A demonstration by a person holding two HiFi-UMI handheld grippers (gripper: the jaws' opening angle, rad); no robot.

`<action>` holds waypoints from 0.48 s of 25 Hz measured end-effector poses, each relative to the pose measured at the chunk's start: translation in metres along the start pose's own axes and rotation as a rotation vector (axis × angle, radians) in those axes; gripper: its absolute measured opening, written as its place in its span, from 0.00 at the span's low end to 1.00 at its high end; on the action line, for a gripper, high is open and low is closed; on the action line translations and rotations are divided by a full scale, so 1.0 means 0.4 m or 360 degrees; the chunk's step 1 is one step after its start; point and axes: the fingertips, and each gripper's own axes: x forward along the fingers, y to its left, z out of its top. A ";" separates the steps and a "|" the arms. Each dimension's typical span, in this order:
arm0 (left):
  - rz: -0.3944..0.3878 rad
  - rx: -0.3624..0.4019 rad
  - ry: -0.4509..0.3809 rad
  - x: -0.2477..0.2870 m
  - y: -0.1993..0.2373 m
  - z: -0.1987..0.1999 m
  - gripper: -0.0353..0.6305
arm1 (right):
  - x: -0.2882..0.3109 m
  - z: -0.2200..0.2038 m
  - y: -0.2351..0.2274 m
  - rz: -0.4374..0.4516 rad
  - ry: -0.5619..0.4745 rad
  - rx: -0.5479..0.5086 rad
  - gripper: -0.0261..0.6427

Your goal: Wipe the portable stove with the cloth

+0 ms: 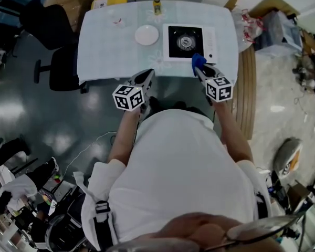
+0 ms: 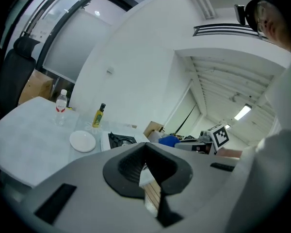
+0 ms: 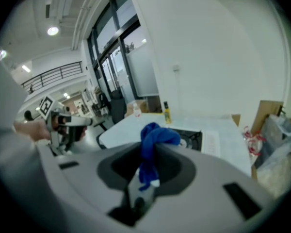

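The portable stove (image 1: 186, 42), white with a black burner top, sits on the right half of the table (image 1: 105, 51), whose cloth is pale. It also shows in the left gripper view (image 2: 120, 140) and the right gripper view (image 3: 190, 138). My right gripper (image 1: 199, 68) hovers at the table's near edge just in front of the stove, shut on a bunched blue cloth (image 1: 198, 61) that sticks up between its jaws (image 3: 155, 136). My left gripper (image 1: 147, 76) hangs off the near edge left of the stove, shut with nothing in it (image 2: 146, 152).
A white plate (image 1: 147, 34) lies just left of the stove. A yellow bottle (image 1: 156, 4) and a clear water bottle (image 1: 117, 20) stand farther back. A black office chair (image 1: 58, 70) is left of the table. Wooden boards (image 1: 247, 93) and bags are to the right.
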 end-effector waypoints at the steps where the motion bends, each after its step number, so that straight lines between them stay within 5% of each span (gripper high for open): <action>1: -0.0001 0.0005 -0.0010 -0.001 -0.012 0.007 0.10 | -0.016 0.005 -0.004 -0.0003 -0.0013 -0.0011 0.18; 5: -0.0035 -0.0006 -0.0076 -0.004 -0.050 0.048 0.10 | -0.065 0.033 -0.019 -0.0044 -0.0067 -0.0090 0.18; 12: -0.0010 0.0179 -0.0142 -0.016 -0.110 0.120 0.10 | -0.176 0.112 -0.037 -0.0128 -0.0219 -0.0235 0.18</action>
